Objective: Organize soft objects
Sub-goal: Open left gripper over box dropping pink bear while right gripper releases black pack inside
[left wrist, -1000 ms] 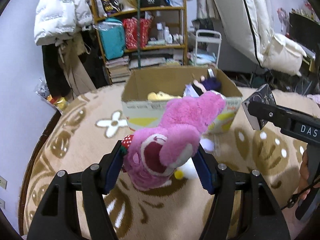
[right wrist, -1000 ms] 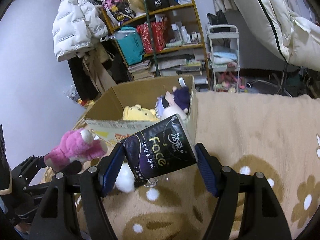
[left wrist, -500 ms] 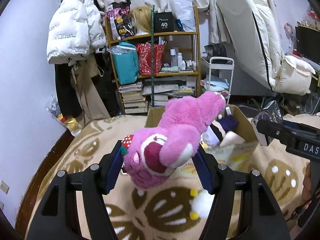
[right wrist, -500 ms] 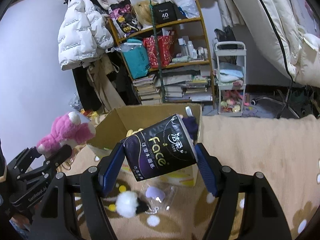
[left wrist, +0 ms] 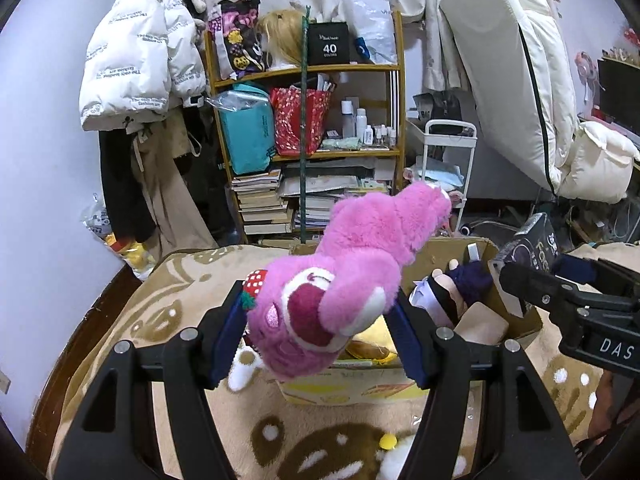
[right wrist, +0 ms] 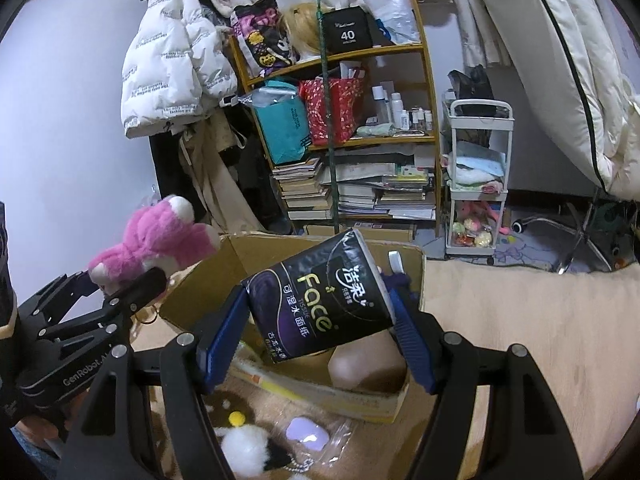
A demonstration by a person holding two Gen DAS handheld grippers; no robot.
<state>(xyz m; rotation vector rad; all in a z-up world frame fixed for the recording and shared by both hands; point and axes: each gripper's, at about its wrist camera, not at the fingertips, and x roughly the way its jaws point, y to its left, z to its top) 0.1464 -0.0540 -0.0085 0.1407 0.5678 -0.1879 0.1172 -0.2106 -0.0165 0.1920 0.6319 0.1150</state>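
Note:
My left gripper (left wrist: 320, 340) is shut on a pink plush bear (left wrist: 344, 284) and holds it in the air over the near-left part of an open cardboard box (left wrist: 516, 320). My right gripper (right wrist: 320, 340) is shut on a black pack of face tissues (right wrist: 320, 304) above the same box (right wrist: 416, 268). The box holds a doll with dark hair (left wrist: 464, 284) and a yellow plush (left wrist: 372, 340). The bear also shows at the left of the right wrist view (right wrist: 156, 240), and the tissue pack at the right of the left wrist view (left wrist: 532, 244).
The box stands on a beige patterned rug (left wrist: 180, 304). A white pom-pom toy (right wrist: 244, 448) and a clear bag with a purple item (right wrist: 308, 436) lie on the rug before the box. A cluttered shelf (left wrist: 308, 140), a white cart (right wrist: 480, 176) and hanging coats stand behind.
Both grippers have risen and moved forward with their loads. The bear and the tissue pack now hang over the box, and the box looks lower and closer.

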